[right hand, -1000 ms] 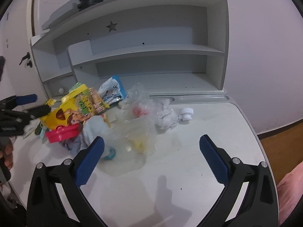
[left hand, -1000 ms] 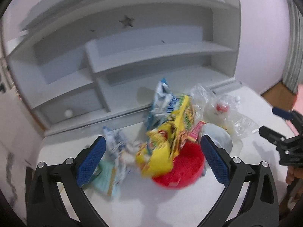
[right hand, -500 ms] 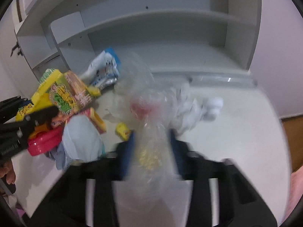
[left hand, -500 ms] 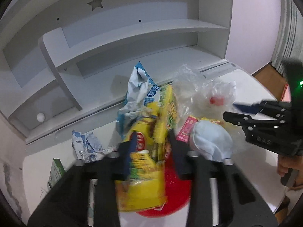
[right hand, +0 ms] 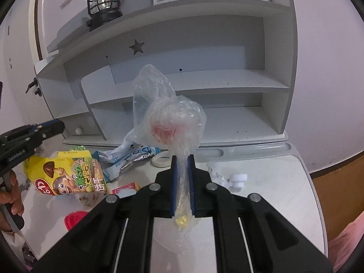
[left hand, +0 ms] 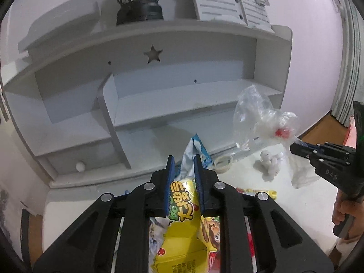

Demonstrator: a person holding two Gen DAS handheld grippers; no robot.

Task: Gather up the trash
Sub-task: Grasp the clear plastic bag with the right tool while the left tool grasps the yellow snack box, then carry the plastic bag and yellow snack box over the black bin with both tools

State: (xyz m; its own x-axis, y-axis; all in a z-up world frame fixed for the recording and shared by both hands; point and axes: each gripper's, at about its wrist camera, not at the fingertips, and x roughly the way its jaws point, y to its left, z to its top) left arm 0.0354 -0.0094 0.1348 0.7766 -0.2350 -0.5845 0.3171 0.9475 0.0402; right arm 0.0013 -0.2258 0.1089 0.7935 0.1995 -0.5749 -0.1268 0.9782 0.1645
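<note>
Trash of two kinds is off the white desk (right hand: 284, 182) at once: the left gripper (left hand: 183, 170) is clamped on a yellow snack packet (left hand: 182, 204), and the right gripper (right hand: 182, 170) is pinched hard on the twisted neck of a clear plastic bag (right hand: 173, 118) that balloons above its jaws with something red inside. Both sets of jaws have just been closing, each with its piece between the pads. More litter lies on the desk in front of the grey shelf unit (right hand: 227, 82): a blue-and-white wrapper (right hand: 127, 154), a small pink packet (right hand: 124, 190), a red lid (right hand: 72, 219), a ring of tape (right hand: 160, 159), crumpled white paper (left hand: 270, 163) and a white cap (right hand: 237, 179). A lantern (right hand: 103, 0) stands on top of the shelf. By my judgement both held pieces are very light and limp; the film bag is slick and will slide or stretch if gripped on a single layer, so the bunched neck is the sound place to hold. The packet is crinkly foil, stiffer along its sealed edges, and looks best pinched across a folded part near the top. Loose contents could spill if either is tipped mouth-down
</note>
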